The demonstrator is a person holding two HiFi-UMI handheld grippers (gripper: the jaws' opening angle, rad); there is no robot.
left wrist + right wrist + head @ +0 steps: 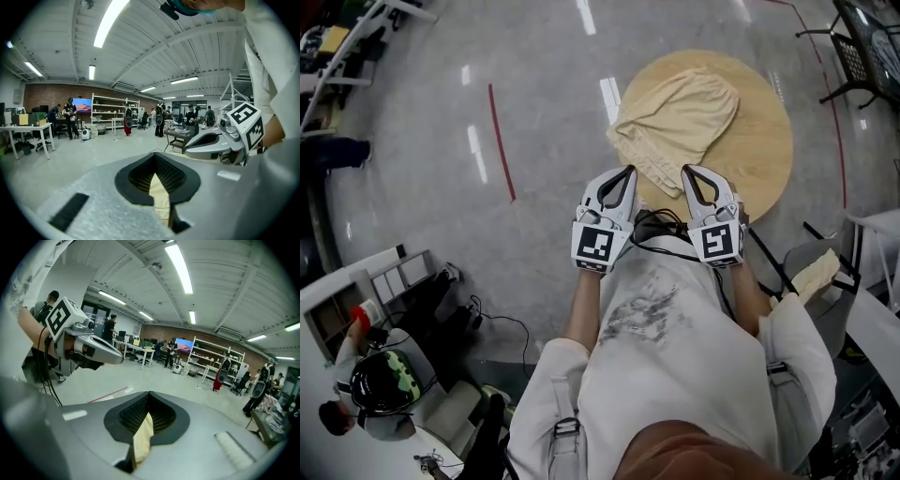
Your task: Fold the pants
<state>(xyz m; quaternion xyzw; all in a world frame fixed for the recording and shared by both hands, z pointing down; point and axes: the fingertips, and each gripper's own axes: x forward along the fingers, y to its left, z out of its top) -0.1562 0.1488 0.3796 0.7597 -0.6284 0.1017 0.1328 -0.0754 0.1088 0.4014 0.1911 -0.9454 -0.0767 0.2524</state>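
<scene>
Person's forearms (581, 305) hold the grey left gripper (629, 171) and right gripper (685, 171), both clenched on crumpled cream fabric pants (680, 117) at the round wooden counter's (764, 159) near edge, presumably to spread them.

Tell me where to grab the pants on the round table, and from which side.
Probably by the banded edge of the pants nearest you, held at both ends, coming from the near side of the table. That edge lies fairly straight and exposed, while the rest is bunched up.
</scene>
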